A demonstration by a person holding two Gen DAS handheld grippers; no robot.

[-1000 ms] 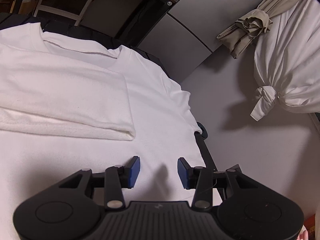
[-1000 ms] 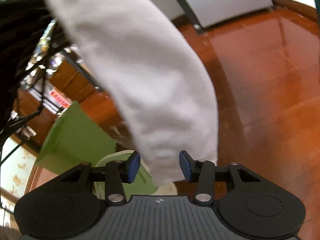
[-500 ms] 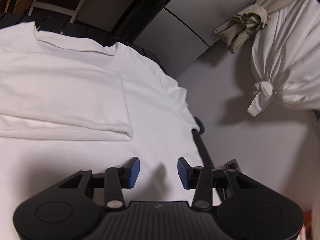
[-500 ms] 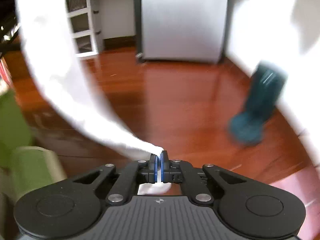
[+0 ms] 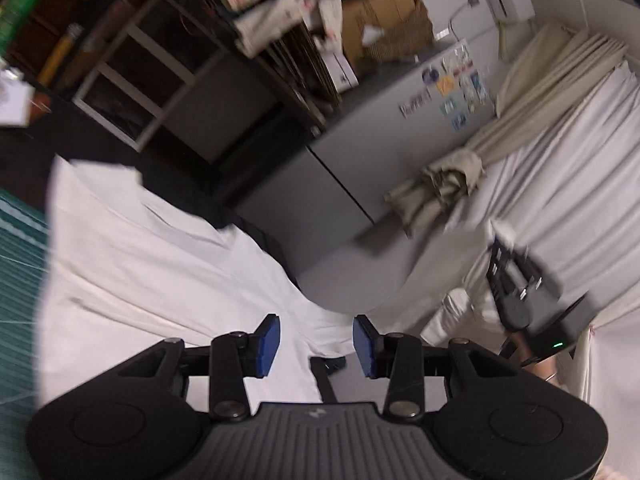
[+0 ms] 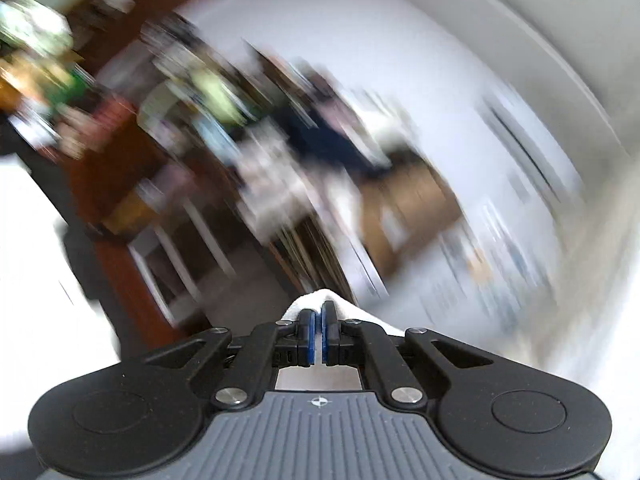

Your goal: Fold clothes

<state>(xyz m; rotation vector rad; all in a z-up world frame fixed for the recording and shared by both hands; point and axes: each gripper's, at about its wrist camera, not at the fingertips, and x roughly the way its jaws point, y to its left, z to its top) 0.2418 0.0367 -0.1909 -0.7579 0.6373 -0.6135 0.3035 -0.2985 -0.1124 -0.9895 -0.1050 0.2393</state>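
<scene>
A white shirt (image 5: 160, 272) lies spread on the table in the left wrist view. Above its near right part hovers my left gripper (image 5: 316, 344), open, with nothing between its blue pads. To the right, my right gripper (image 5: 516, 292) appears blurred, lifted off the table, with white cloth (image 5: 452, 312) hanging by it. In the right wrist view my right gripper (image 6: 318, 336) is shut on a fold of that white cloth (image 6: 320, 298), which pokes out past the pads. The rest of that view is smeared by motion.
A green cutting mat (image 5: 20, 260) shows at the table's left edge. Behind stand a dark shelf unit (image 5: 140, 80), a grey fridge (image 5: 400, 140) with cardboard boxes (image 5: 384, 24) on top, and pale curtains (image 5: 560, 160). A hand (image 5: 540, 368) holds the right gripper.
My right gripper closed on the white cloth and swung up from facing the floor. My left gripper, still open, rose and tilted so the shelves and the right gripper came into view.
</scene>
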